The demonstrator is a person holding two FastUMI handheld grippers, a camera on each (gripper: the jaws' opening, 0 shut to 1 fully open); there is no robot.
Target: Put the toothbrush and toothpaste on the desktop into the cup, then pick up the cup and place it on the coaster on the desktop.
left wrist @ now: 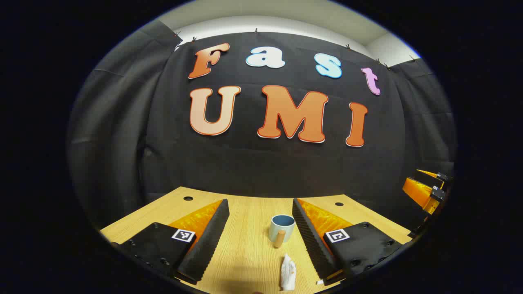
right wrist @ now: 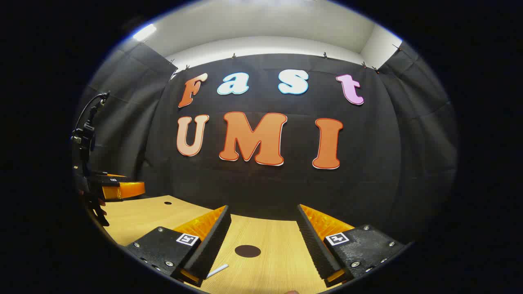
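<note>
Starting nearest in the left gripper view, the left gripper (left wrist: 260,241) hangs above the desk (left wrist: 245,261) with its fingers spread wide and nothing between them. A small white tube of toothpaste (left wrist: 287,272) lies flat on the wood just ahead of the fingertips, slightly toward the right finger. A little farther on stands the cup (left wrist: 282,228), upright and open-mouthed, its wooden handle turned toward the camera. The other gripper shows at the far right edge of that view.

In the right gripper view, the right gripper (right wrist: 263,245) is likewise wide open and empty. A thin white toothbrush (right wrist: 217,270) lies on the desk just beside its left finger, partly hidden by it. Beyond, between the fingers, sits the dark round coaster (right wrist: 247,251), bare.

Neither item is in the cup yet. The tube is soft and lies low, so a pinch that comes down off-centre could squeeze it sideways or scrape the desk. The toothbrush is thin and flat against the wood and may slip out of a shallow grip. Dropping either in carelessly could knock the light cup over.
</note>
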